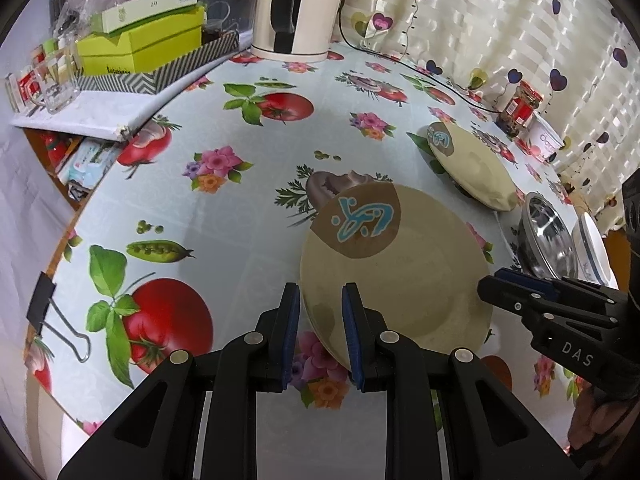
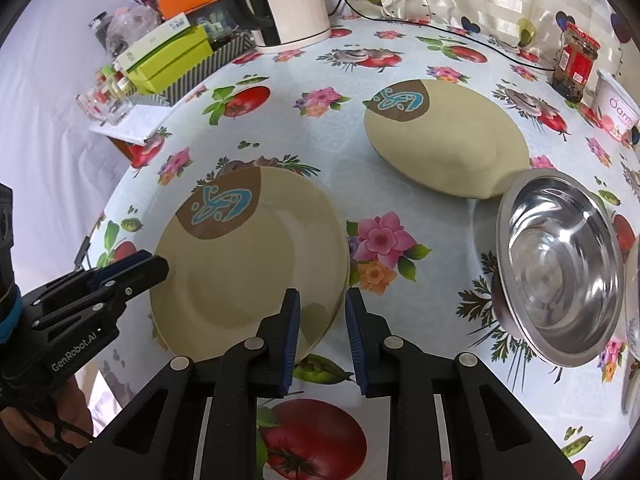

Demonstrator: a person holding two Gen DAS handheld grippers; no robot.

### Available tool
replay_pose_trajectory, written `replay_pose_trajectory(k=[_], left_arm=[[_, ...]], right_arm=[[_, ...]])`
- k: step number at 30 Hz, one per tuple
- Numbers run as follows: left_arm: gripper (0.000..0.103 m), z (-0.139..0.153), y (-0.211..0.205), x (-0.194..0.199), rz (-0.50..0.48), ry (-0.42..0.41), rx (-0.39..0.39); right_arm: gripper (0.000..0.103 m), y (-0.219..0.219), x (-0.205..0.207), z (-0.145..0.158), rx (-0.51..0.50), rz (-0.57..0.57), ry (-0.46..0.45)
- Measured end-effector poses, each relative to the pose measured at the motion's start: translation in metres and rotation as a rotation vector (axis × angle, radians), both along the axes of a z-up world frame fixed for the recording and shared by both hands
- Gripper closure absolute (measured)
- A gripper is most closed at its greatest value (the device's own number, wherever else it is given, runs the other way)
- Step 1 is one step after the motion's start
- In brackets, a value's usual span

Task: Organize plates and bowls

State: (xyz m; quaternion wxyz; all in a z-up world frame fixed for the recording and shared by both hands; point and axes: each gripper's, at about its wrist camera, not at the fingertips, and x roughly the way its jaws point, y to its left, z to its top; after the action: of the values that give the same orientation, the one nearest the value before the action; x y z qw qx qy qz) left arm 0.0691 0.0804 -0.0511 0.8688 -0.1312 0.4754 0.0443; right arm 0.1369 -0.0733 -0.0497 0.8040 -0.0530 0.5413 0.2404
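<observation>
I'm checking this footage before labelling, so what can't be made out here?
- White blue-patterned bowl: cut off by the right wrist view's edge, behind the shiny steel bowl.
- Far beige round plate: near edge hidden by the steel bowl, right view.
- Red-labelled jar: label too small.

Left gripper (image 1: 320, 334): jaws apart, straddling the near rim of the near plate (image 1: 400, 276) at 6 o'clock.
Near plate: cream, brown patch with blue mark, on the tablecloth (image 1: 224, 208).
Right gripper (image 1: 490, 284): at 4 o'clock, tips by the plate's edge.
Far plate (image 1: 472, 168): 2 o'clock.
Steel bowl (image 1: 546, 236): 3 o'clock.
Kettle (image 1: 298, 8): 12 o'clock.
</observation>
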Motion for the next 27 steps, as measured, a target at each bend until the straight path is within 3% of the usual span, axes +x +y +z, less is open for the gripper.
replay_pose_trajectory(k=[8, 13, 27], left_arm=[[0.081, 0.02, -0.007, -0.013, 0.004, -0.041, 0.028], [0.08, 0.034, -0.018, -0.025, -0.01, -0.074, 0.035], [0.08, 0.06, -0.055, -0.056, -0.08, -0.139, 0.067]], right_arm=[[0.079, -0.008, -0.013, 0.016, 0.021, 0.005, -0.049], [0.072, -0.014, -0.03, 0.027, 0.033, 0.017, -0.085], [0.072, -0.048, -0.076, 0.062, 0.061, -0.02, -0.178]])
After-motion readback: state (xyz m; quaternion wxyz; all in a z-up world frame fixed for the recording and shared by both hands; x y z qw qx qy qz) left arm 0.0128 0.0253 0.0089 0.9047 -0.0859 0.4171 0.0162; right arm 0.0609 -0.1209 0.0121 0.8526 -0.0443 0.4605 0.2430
